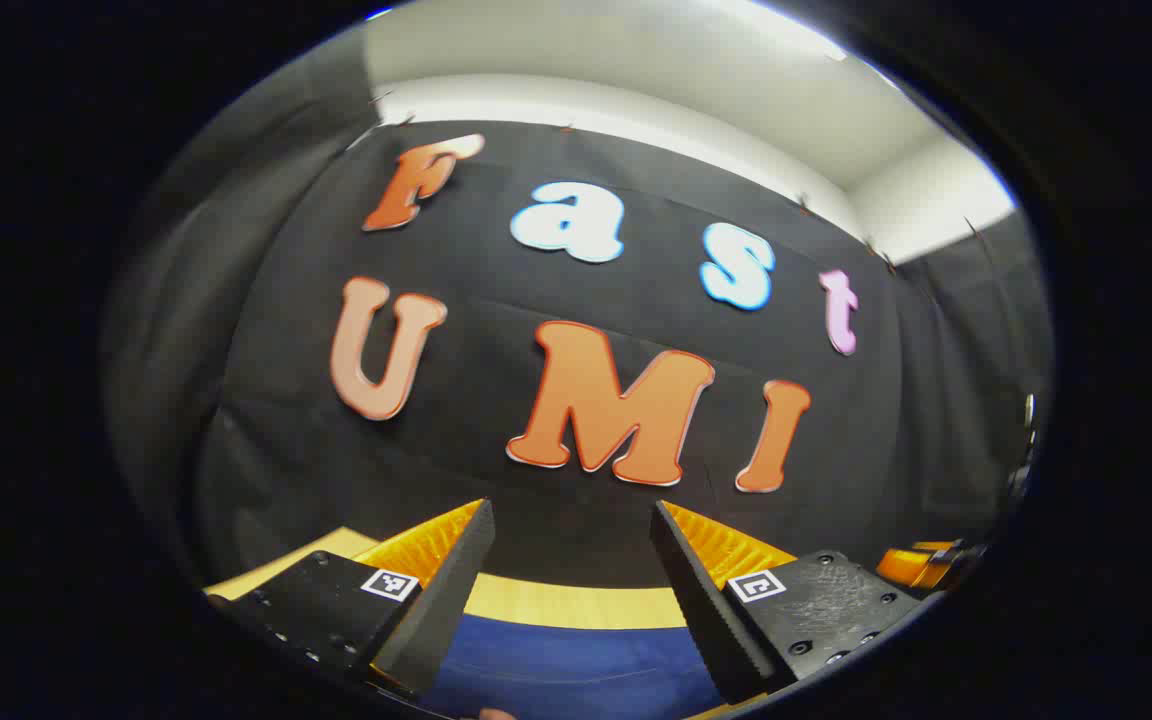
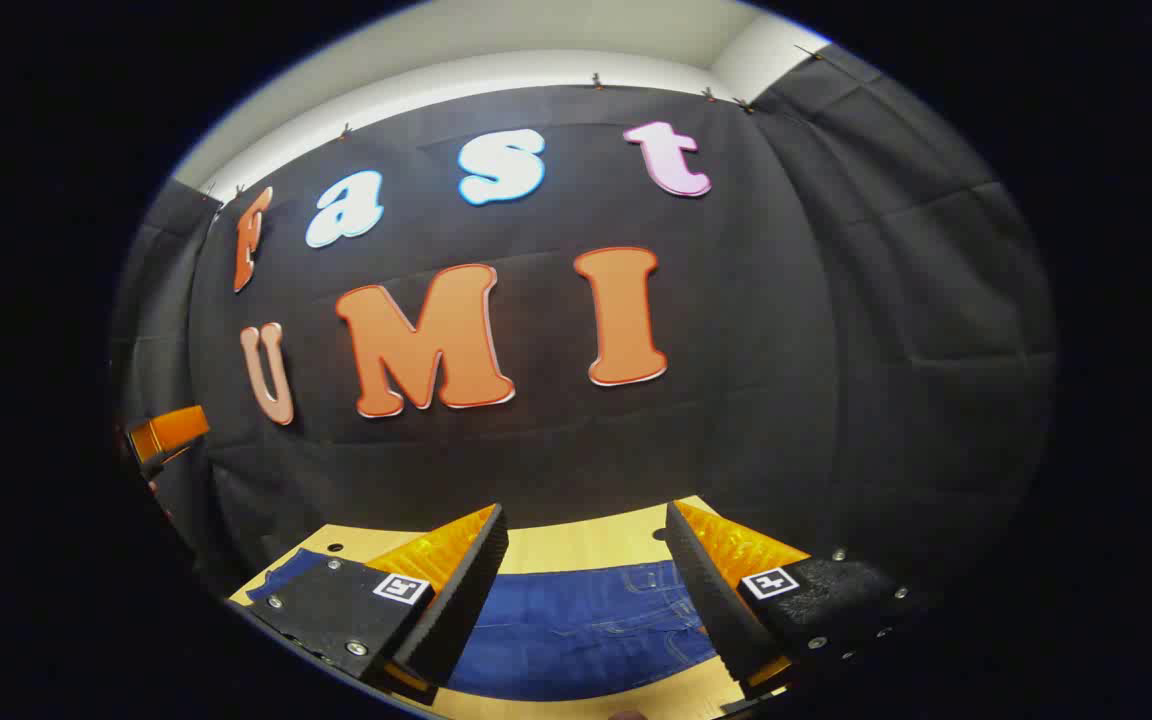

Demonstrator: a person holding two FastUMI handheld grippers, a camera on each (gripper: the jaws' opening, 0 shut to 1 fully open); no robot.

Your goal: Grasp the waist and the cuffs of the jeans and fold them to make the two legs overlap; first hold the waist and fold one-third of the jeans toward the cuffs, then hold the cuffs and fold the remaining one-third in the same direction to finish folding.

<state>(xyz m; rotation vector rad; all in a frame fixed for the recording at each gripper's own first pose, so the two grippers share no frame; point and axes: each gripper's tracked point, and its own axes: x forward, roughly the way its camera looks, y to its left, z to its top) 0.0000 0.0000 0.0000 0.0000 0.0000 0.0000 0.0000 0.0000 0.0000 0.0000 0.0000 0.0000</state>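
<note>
While the jeans [image 2: 576, 625] lie flat on the light wooden table [image 2: 576, 545], their blue denim spreads below and between the fingers of the right gripper [image 2: 586, 585], with seams and pocket stitching showing toward the right side of the cloth in the right gripper view. A corner of the denim also reaches out past that gripper's left finger, near the table's far left edge. In the left gripper view the jeans [image 1: 566, 670] show as a plain blue band low in the picture, with a strip of the table [image 1: 576, 603] beyond them. The left gripper [image 1: 571, 595] hangs above the cloth with its jaws standing wide apart and nothing between them; whether the fingertips touch the denim cannot be told. The right gripper likewise has its jaws spread wide, holding nothing, above the jeans. Each finger is black with a ribbed inner pad, an orange outer face and a small square marker. Behind the table hangs the black cloth wall [image 2: 836, 350], and above it a pale wall and ceiling [image 1: 636, 60]. An orange part of the other gripper [image 1: 921, 563] shows at the far right of the left gripper view.
</note>
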